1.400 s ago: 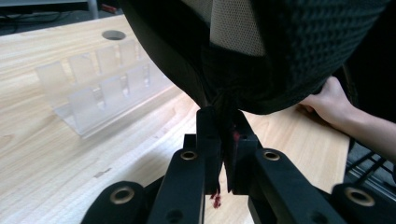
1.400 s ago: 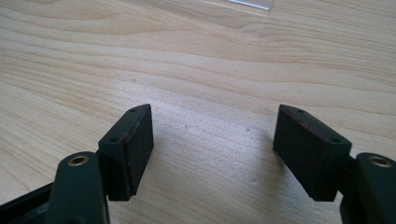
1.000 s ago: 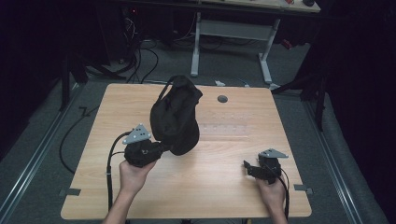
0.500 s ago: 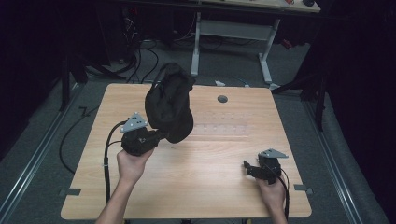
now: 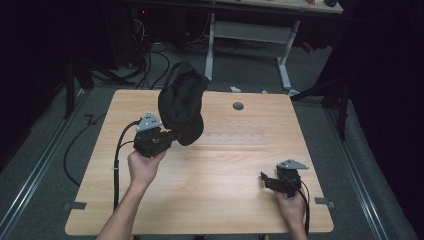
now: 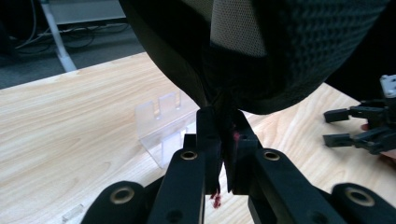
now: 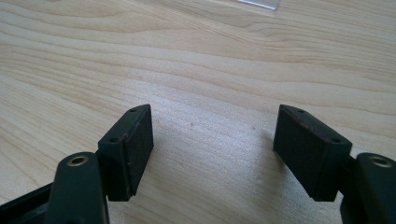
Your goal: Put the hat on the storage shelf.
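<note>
A black mesh-lined bag (image 5: 181,107) is held up above the table (image 5: 210,170) by the clamped left gripper (image 5: 170,136), while the right gripper (image 5: 265,180), jaws wide apart and empty, is kept near the table's front edge.

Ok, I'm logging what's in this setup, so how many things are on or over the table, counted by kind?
Black mesh fabric bag, held up in the left tongs: 1
Clear plastic stand on the wooden table: 1
Hand-held tongs, with the right tongs open: 2
Total: 4
</note>
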`<state>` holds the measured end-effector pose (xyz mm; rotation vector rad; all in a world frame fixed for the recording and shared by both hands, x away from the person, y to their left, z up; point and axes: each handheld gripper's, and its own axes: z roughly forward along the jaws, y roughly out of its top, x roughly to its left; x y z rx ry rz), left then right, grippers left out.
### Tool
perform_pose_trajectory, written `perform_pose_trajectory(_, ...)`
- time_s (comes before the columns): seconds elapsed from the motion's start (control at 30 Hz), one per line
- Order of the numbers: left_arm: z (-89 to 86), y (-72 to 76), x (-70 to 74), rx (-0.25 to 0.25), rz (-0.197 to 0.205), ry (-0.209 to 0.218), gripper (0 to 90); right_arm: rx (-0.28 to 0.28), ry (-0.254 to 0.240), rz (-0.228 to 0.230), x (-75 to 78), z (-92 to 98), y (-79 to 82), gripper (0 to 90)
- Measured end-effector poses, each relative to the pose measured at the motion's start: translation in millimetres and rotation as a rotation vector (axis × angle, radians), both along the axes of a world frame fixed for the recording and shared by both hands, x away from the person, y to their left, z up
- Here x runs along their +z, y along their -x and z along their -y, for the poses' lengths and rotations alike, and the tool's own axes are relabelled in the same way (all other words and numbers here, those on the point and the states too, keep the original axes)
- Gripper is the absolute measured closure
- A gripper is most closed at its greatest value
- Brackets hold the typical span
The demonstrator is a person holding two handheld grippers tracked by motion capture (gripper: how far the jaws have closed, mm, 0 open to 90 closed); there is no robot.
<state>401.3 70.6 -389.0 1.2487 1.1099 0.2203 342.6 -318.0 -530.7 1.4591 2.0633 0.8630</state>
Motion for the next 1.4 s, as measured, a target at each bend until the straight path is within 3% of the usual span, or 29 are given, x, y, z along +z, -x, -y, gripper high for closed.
perform_pose_trajectory(0.27, 4.1, -8.8, -3.6, 0.028, -0.003, -0.005, 85.8, 0.0, 0.0, 0.0, 0.0, 0.0, 0.0, 28.8)
perform_pose_trajectory(0.53, 9.3, -17.2, -12.0, 0.051, -0.016, -0.035, 85.8, 0.0, 0.0, 0.0, 0.0, 0.0, 0.1, 28.8)
perform_pose_trajectory(0.87, 15.8, -21.3, -23.6, 0.051, -0.025, -0.092, 85.7, 0.0, 0.0, 0.0, 0.0, -0.1, 0.4, 28.8)
perform_pose_trajectory(1.4, 19.3, -24.1, -32.7, 0.054, -0.033, -0.107, 85.7, 0.003, 0.001, 0.003, -0.2, 0.1, 0.5, 28.8)
